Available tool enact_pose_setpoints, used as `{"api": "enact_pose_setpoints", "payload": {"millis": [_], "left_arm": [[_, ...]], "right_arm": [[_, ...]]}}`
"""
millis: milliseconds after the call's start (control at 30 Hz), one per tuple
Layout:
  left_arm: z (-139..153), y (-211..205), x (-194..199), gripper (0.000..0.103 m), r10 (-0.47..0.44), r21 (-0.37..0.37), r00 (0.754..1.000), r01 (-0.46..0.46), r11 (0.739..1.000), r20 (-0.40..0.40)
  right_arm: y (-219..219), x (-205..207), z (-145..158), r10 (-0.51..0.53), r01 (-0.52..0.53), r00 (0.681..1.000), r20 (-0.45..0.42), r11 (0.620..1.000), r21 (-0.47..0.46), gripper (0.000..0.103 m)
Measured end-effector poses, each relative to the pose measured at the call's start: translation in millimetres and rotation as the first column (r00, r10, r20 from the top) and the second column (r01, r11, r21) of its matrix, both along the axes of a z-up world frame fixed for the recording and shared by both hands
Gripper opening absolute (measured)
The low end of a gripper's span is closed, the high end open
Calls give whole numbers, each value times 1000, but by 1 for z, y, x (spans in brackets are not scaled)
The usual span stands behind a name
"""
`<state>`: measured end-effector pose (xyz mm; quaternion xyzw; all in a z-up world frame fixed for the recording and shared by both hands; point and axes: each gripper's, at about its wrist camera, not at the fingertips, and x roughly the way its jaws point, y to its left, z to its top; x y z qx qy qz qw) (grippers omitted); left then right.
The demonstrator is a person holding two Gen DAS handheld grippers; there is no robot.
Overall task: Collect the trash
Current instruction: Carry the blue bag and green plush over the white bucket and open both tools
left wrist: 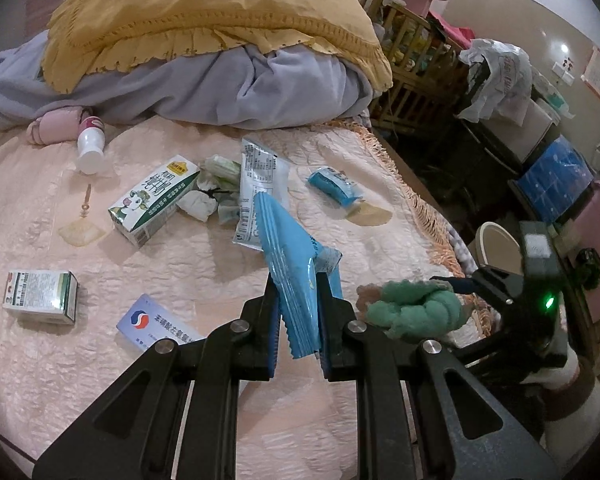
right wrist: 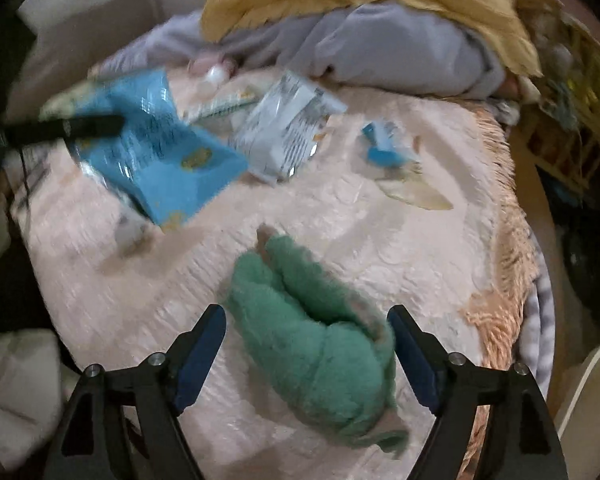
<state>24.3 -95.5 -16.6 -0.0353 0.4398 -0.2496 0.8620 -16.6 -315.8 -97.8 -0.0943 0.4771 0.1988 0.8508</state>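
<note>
My left gripper is shut on a light blue snack wrapper and holds it above the pink bedspread. The wrapper also shows in the right wrist view with a left finger on it. My right gripper is open, its jaws on either side of a green fuzzy sock that lies on the bedspread; the sock also shows in the left wrist view. Trash on the bed: a milk carton, a white printed wrapper, a small blue wrapper, crumpled tissue.
A white bottle, a small box and a white card box lie on the bed. A grey blanket under a yellow cover is piled at the back. A white bin and storage boxes stand off the bed's right edge.
</note>
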Motion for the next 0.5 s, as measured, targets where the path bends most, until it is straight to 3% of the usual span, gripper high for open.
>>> {"api": "enact_pose_setpoints", "payload": {"millis": [100,133,167,233,367,500], "left_arm": [[-1,-6,-1,13,-16,4,1000,16,1000,-1],[-1,-8,-1,13,-21,5,1000,21,1000,0],[-2,-11,-1,13,-23,3,1000,23,1000,-1],[-1,-18,-1,13,-31,-1,1000,31,1000,-3],[3,-33,-3,13,-48,-13,999,48,999,8],[10,-55,-5,13,-69,-17,997,69,997,21]], "right_arm": [[5,-9,-2,41,-39,999,31,997,-62,80],[2,-13,-2,34,-31,998,44,997,-69,66],[-1,-15,-1,10,-6,999,52,998,-70,61],[-13,-18,6,-45,46,997,63,999,-7,54],[-35,-29,22,-156,146,983,95,984,101,51],[-56,-39,37,-294,273,950,101,945,182,51]]}}
